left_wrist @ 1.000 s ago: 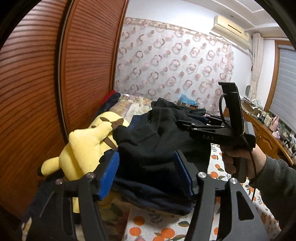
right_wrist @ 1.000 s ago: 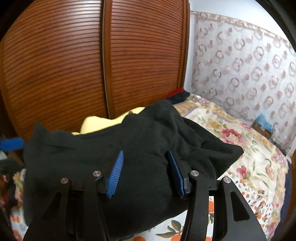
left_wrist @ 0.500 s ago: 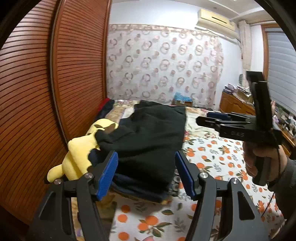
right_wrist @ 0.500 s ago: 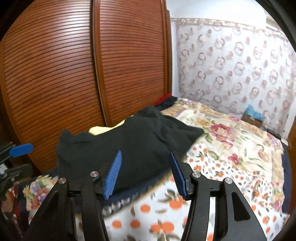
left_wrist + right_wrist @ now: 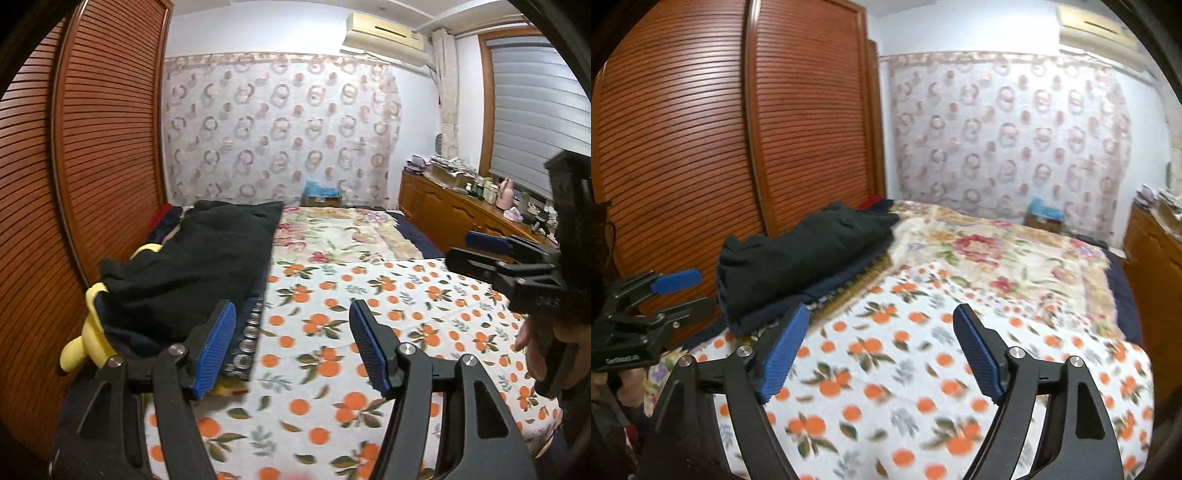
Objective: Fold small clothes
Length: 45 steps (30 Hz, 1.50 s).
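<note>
A folded black garment (image 5: pixel 199 266) lies on top of a pile of dark folded clothes at the left side of the bed, against the wardrobe; it also shows in the right wrist view (image 5: pixel 809 251). My left gripper (image 5: pixel 291 343) is open and empty, above the orange-print sheet (image 5: pixel 369 332), a little to the right of the pile. My right gripper (image 5: pixel 879 350) is open and empty, above the same sheet (image 5: pixel 886 369), back from the pile. Each gripper shows in the other's view, the right one (image 5: pixel 480 251) and the left one (image 5: pixel 676 291).
A yellow plush toy (image 5: pixel 88 332) sticks out from under the pile. Brown slatted wardrobe doors (image 5: pixel 74 184) run along the left. A floral quilt (image 5: pixel 340 232) covers the far bed. A wooden dresser (image 5: pixel 461 218) with clutter stands at the right.
Both grippers have drawn back from the black garment and away from the pile. The garment now lies flat on the pile, and the orange-print sheet fills the foreground.
</note>
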Each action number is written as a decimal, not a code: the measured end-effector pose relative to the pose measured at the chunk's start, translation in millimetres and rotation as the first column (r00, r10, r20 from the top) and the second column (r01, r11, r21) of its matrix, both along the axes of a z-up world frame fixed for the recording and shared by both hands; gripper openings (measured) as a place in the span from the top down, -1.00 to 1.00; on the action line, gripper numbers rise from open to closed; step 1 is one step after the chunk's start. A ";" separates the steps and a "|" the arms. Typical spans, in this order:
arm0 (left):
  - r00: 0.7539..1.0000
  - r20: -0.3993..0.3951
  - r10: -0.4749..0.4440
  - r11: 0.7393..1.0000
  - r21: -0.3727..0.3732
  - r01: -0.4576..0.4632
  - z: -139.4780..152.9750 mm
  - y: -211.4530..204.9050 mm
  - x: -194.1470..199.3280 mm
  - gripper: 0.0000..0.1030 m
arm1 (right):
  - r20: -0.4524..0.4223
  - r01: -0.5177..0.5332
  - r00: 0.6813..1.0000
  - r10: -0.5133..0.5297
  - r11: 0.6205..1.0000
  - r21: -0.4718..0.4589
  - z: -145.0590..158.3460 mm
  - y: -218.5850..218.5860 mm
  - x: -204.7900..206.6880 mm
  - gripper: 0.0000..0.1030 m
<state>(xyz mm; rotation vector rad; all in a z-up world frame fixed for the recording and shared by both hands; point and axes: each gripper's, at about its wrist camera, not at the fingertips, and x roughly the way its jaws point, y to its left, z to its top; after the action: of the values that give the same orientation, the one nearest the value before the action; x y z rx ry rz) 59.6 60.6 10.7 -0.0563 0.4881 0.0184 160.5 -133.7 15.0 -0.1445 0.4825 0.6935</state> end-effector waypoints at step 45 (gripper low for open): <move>0.992 0.071 -0.103 0.995 0.018 0.102 53.4 -92.2 -13.8 -0.24 | 0.080 0.380 0.918 -0.388 0.919 0.103 24.9 -171.4 -77.2 -0.67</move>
<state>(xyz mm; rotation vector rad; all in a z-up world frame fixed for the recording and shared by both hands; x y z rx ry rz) 45.8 -31.6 64.1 -0.0173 0.4181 -0.0810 83.3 -305.1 39.9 -0.0007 0.3707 0.3168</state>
